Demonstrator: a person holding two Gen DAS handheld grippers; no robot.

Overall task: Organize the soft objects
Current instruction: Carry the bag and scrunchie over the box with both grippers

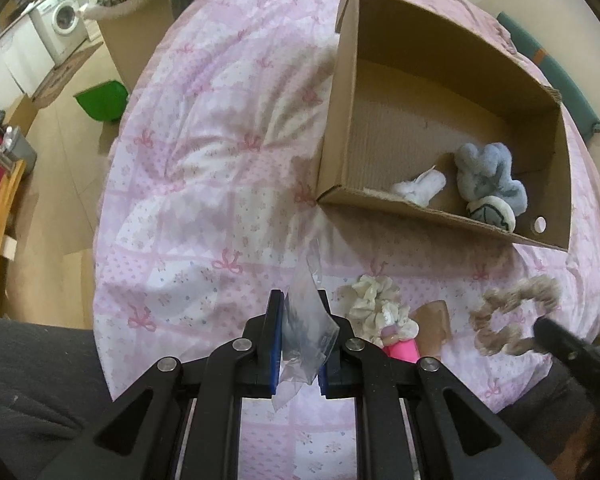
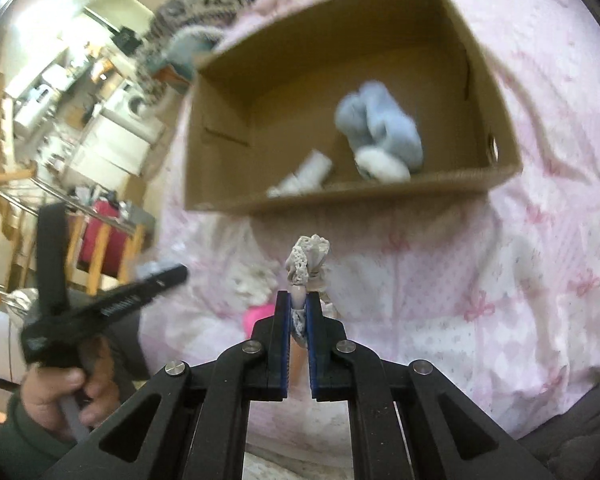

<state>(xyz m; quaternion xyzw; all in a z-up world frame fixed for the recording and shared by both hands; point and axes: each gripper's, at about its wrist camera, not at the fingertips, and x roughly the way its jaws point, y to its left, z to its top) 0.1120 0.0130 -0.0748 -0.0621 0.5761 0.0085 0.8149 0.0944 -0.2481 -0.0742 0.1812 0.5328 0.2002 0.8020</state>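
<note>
My left gripper [image 1: 299, 300] is shut on a clear plastic bag [image 1: 306, 316] above the pink bedspread [image 1: 204, 184]. My right gripper [image 2: 298, 300] is shut on a beige lace scrunchie [image 2: 308, 264], lifted off the bed; in the left wrist view the same scrunchie [image 1: 512, 316] hangs at the right from a black finger [image 1: 564, 352]. A cream scrunchie [image 1: 376, 304] and a pink object [image 1: 402, 350] lie on the bed between the grippers. The open cardboard box [image 1: 420, 210] holds a blue plush [image 1: 488, 176] and a small white plush [image 1: 420, 188].
A brownish item [image 1: 434, 320] lies beside the pink object. Off the bed's left edge are a green bin [image 1: 102, 100], a wooden chair [image 1: 0, 208] and a washing machine [image 1: 62, 20]. A hand [image 2: 56, 392] holds the left gripper's handle at the lower left of the right wrist view.
</note>
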